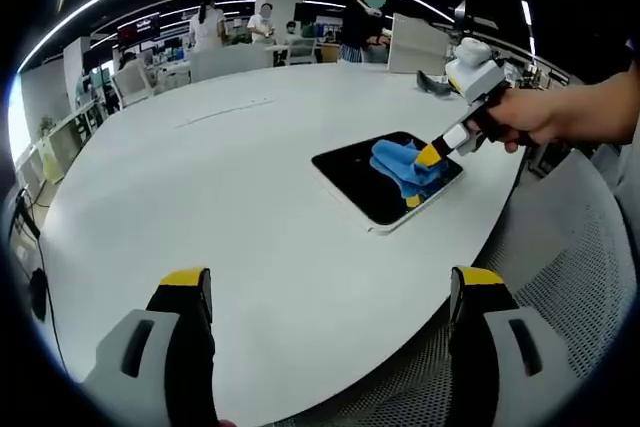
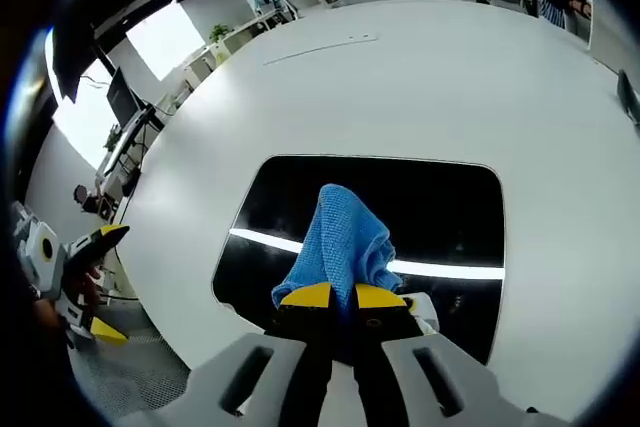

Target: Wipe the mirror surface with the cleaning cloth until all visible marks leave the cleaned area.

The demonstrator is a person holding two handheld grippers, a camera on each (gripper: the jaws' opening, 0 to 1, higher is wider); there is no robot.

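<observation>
Left gripper view, own claw: the left gripper (image 1: 332,292) hangs over the round white table (image 1: 200,187), its yellow-tipped jaws spread wide with nothing between them.
Left gripper view, ahead of the claw: the dark rectangular mirror with rounded corners (image 1: 352,179) lies flat, well beyond the jaws and off to their right, near the table edge.
Left gripper view, other claw: the right gripper (image 1: 430,157), held in a person's hand (image 1: 528,119), presses the crumpled blue cleaning cloth (image 1: 400,165) onto the glass.
Right gripper view, own claw: the right gripper (image 2: 343,296) has its jaws drawn narrow, pinching the near end of the cloth (image 2: 338,239).
Right gripper view, ahead of the claw: the cloth fans forward from the tips across the mirror (image 2: 440,209); a bright strip of reflected light crosses the glass. Marks are too faint to tell.
Step in hand: wiping, as I judge it, mid-surface.
Next move: likely sweeping the cloth toward the unwiped corners, keeping the grip tight and the pressure even so the mirror does not slide.
</observation>
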